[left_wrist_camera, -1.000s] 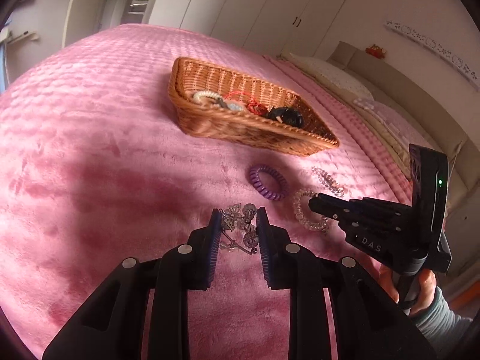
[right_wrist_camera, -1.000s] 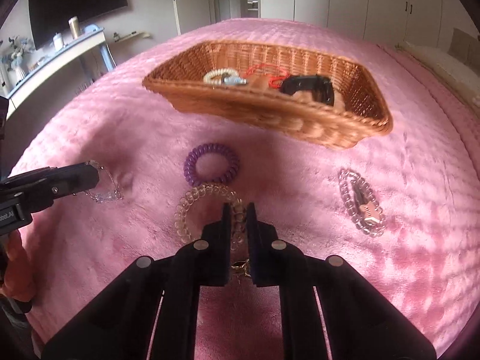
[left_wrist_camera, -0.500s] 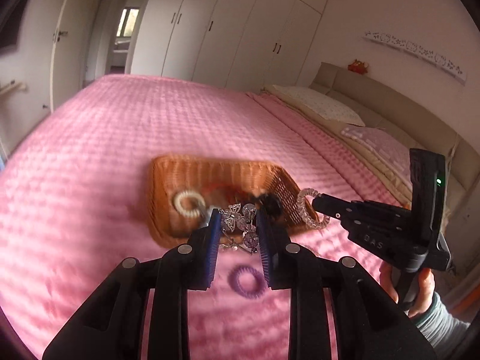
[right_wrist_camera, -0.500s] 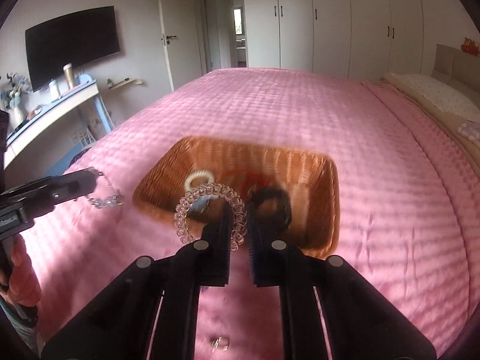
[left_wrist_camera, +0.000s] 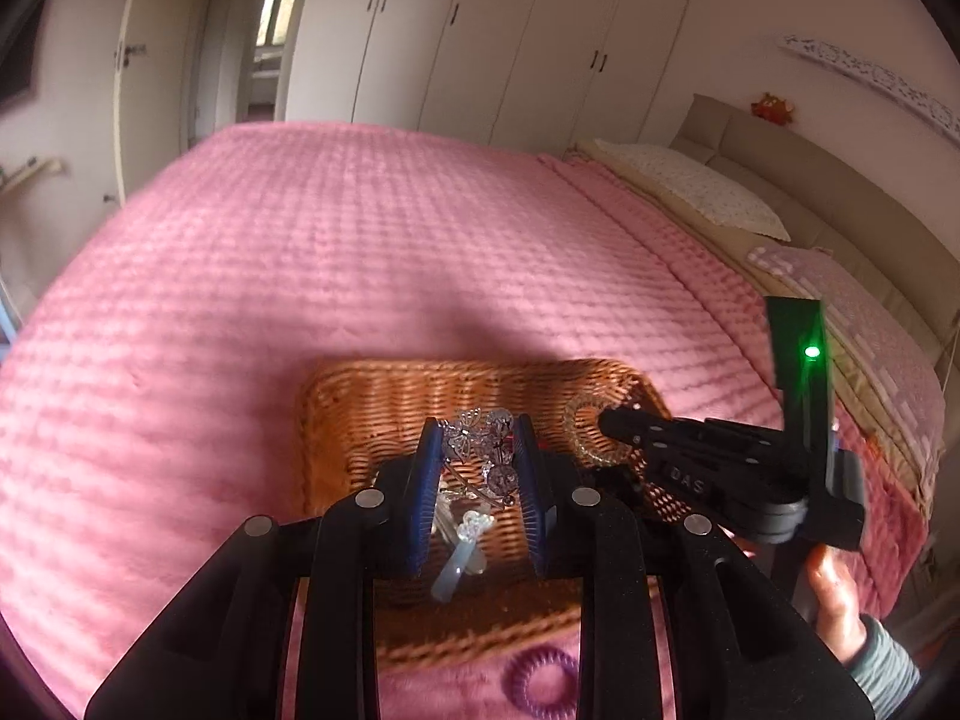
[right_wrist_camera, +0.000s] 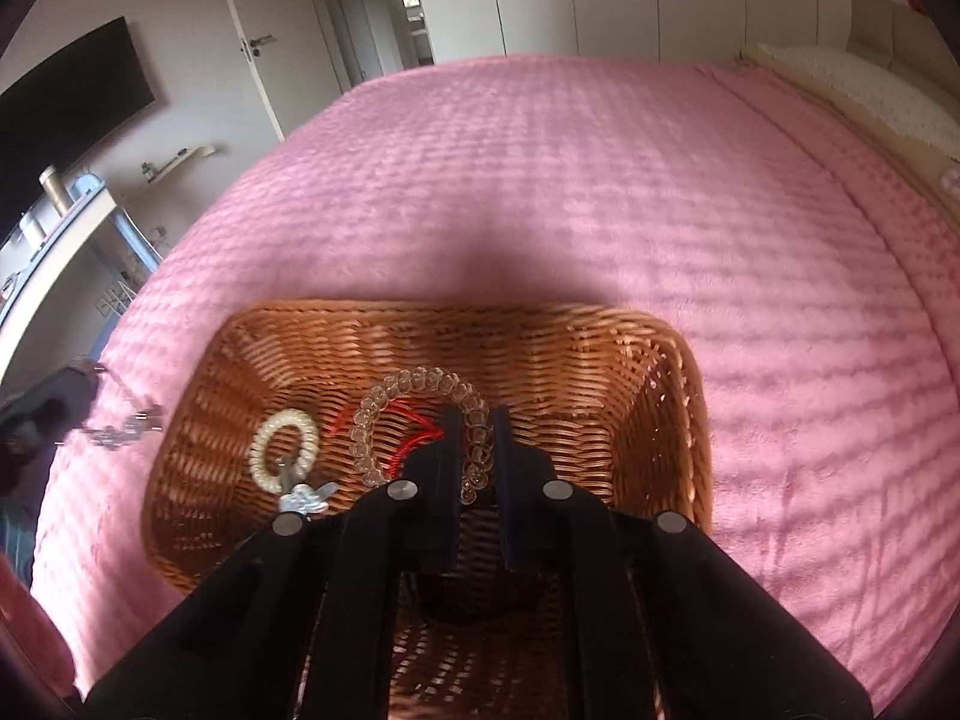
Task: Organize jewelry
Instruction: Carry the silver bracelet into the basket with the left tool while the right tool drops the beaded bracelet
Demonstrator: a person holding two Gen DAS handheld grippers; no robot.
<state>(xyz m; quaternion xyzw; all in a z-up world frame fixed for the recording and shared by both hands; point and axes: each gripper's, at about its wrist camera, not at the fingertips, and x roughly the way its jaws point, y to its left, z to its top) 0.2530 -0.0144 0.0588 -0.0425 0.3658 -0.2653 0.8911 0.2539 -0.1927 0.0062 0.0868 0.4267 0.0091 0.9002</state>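
- The left gripper (left_wrist_camera: 474, 444) hangs above the wicker basket (left_wrist_camera: 336, 414), its blue-padded jaws closed part-way around a silver butterfly ornament (left_wrist_camera: 480, 441), which sits between the pads near their tips.
- Below that ornament, on the basket floor between the left gripper's fingers, lies a pale blue clip (left_wrist_camera: 459, 558) with a small bow-like head.
- The right gripper (right_wrist_camera: 477, 420) is over the same basket (right_wrist_camera: 672, 372), jaws drawn nearly together and pinching one side of a clear coil hair tie (right_wrist_camera: 414, 384); the rest of the coil loops out to the left and far side of the tips.
- In the left wrist view the right gripper (left_wrist_camera: 606, 420) reaches in from the right, the clear coil (left_wrist_camera: 585, 420) at its tip, over the basket's far right corner.
- On the basket floor, left of the clear coil, rests a cream coil hair tie (right_wrist_camera: 285, 450) with a small silver piece (right_wrist_camera: 303, 498) just near of it; a red cord (right_wrist_camera: 414, 432) lies under the clear coil.
- A purple coil hair tie (left_wrist_camera: 540, 678) lies on the pink bedspread (left_wrist_camera: 300, 270), just outside the basket's near rim.
- At the left edge of the right wrist view, the left gripper's tip appears blurred with the silver ornament (right_wrist_camera: 123, 423) at it.
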